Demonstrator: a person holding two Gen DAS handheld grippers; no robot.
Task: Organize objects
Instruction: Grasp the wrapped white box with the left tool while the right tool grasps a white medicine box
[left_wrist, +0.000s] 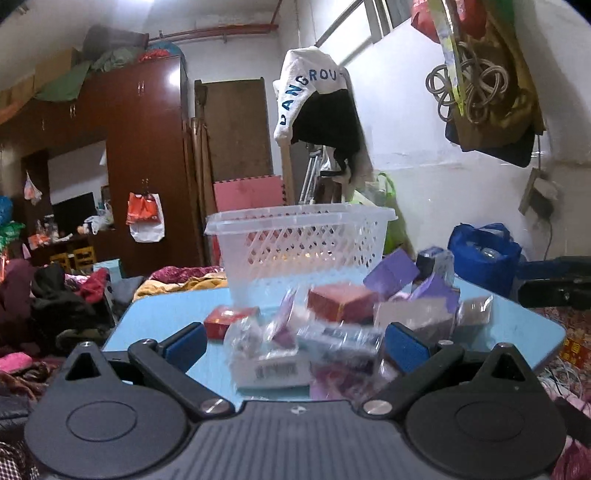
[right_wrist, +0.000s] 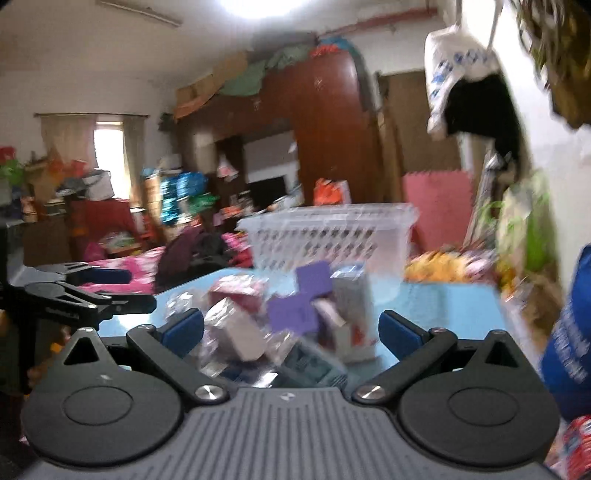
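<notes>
Low over the near edge of the blue worktop (left_wrist: 155, 314), the left gripper (left_wrist: 295, 339) points level at a heap of small boxes and packets (left_wrist: 332, 321), its jaws spread wide and empty. Likewise the right gripper (right_wrist: 291, 328) faces the same heap (right_wrist: 295, 314) from the other side, jaws wide apart, holding nothing. Behind the heap stands a clear lattice basket (left_wrist: 299, 243), upright on the worktop. Motion blur smears the right view, so labels cannot be read. Wrappers in the heap overlap; single items are hard to separate.
</notes>
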